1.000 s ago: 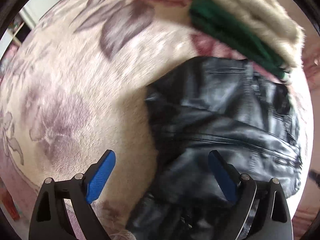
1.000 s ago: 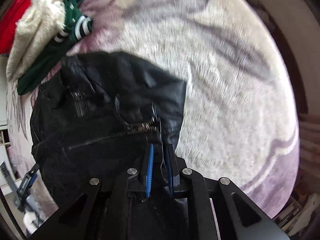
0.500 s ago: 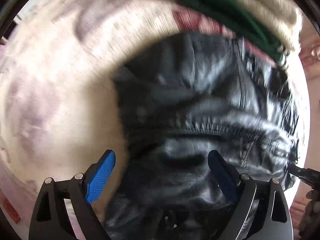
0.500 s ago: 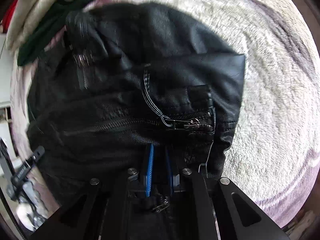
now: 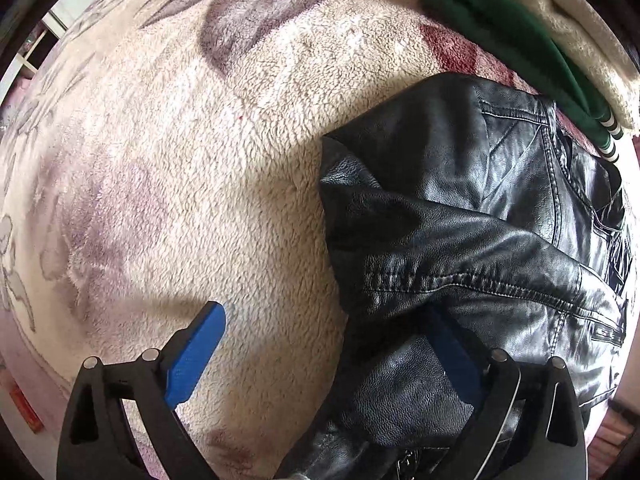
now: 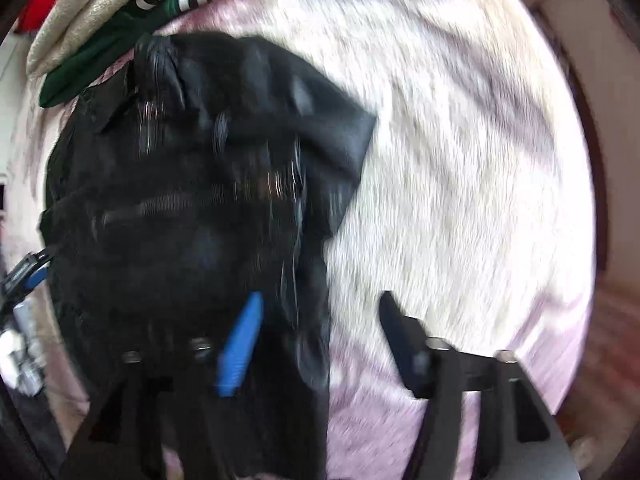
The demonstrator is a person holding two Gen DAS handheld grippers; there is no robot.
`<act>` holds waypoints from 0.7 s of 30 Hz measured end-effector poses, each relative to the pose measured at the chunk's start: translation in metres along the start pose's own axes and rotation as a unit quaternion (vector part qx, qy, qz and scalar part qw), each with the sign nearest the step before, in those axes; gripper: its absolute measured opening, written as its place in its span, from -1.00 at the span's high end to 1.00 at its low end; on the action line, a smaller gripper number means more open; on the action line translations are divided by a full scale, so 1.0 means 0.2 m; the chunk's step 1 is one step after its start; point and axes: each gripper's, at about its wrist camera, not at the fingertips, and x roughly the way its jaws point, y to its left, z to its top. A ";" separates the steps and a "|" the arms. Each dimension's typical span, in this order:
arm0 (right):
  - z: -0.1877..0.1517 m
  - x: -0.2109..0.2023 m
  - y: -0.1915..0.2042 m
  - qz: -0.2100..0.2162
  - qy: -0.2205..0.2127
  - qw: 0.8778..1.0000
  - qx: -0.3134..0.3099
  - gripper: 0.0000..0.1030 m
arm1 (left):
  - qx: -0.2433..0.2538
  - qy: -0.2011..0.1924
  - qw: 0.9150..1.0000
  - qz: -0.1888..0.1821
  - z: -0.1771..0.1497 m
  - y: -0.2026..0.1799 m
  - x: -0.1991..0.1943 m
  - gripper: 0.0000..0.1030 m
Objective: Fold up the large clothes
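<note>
A black leather jacket (image 5: 480, 240) lies crumpled on a fluffy cream blanket (image 5: 200, 160) with purple flowers. My left gripper (image 5: 324, 344) points down over the jacket's left edge, its jaws wide and still opening. One blue pad (image 5: 196, 356) is over the blanket and the other is over the leather, neither pressing. In the blurred right wrist view the jacket (image 6: 180, 200) fills the left half. My right gripper (image 6: 320, 340) is opening, with the jacket's right edge loose between its fingers (image 6: 240, 344).
A folded green garment with striped cuffs (image 5: 520, 40) and a cream fleece (image 5: 580, 20) lie stacked just beyond the jacket, with something red (image 6: 44, 0) behind them. The left gripper (image 6: 28, 272) shows at the right wrist view's left edge. Blanket (image 6: 460, 160) spreads to the right.
The right gripper, shut on the jacket's zipper edge before, has opened and let go. Both grippers have sunk closer to the jacket. In the left wrist view the jacket now sits further right.
</note>
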 end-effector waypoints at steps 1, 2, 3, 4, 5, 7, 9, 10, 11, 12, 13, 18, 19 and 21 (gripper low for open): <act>-0.01 0.09 -0.02 0.024 0.024 0.999 0.011 -0.32 | -0.001 0.002 1.000 -0.001 -0.05 -0.02 -0.01 -0.98; -0.02 0.15 -0.03 0.040 0.037 0.998 0.017 -0.30 | -0.004 0.004 1.000 -0.004 -0.04 -0.02 -0.01 -0.98; -0.03 0.21 -0.04 0.033 0.036 0.999 0.021 0.19 | -0.005 0.006 1.000 -0.006 -0.05 -0.02 0.00 -0.98; -0.03 0.24 -0.04 0.013 0.032 0.999 0.021 0.54 | -0.007 0.008 1.000 -0.008 -0.04 -0.01 -0.01 -0.99; -0.03 0.25 -0.07 0.014 0.019 0.999 0.040 0.56 | -0.007 0.011 1.000 -0.010 -0.05 -0.01 -0.01 -0.99; -0.05 0.24 -0.10 0.013 0.004 0.997 0.076 0.57 | -0.007 0.013 1.000 -0.006 -0.05 0.00 -0.04 -0.98; -0.06 0.24 -0.05 -0.009 0.001 0.998 0.063 0.58 | -0.012 0.010 1.000 0.002 -0.07 0.03 -0.13 -0.97; -0.09 0.23 -0.04 -0.020 0.004 0.999 0.048 0.57 | -0.012 0.001 1.000 0.005 -0.10 0.03 -0.21 -0.97; -0.09 0.23 0.00 -0.028 0.007 0.999 0.039 0.57 | -0.008 -0.011 1.000 0.016 -0.15 0.06 -0.28 -0.97; -0.09 0.22 0.02 -0.029 0.013 0.999 0.035 0.55 | -0.005 -0.017 1.000 0.026 -0.20 0.07 -0.32 -0.97; -0.09 0.22 0.02 -0.026 0.021 0.999 0.033 0.53 | 0.000 -0.017 0.999 0.040 -0.26 0.09 -0.35 -0.97; -0.04 0.21 -0.06 -0.002 0.041 0.998 0.052 0.44 | 0.034 0.023 0.994 0.100 -0.44 0.10 -0.18 -0.98; -0.04 0.21 -0.07 -0.001 0.041 0.998 0.053 0.44 | 0.036 0.028 0.993 0.110 -0.44 0.09 -0.11 -0.99; -0.04 0.20 -0.08 -0.011 0.025 0.998 0.050 0.45 | 0.029 0.033 0.994 0.103 -0.41 0.08 -0.03 -1.00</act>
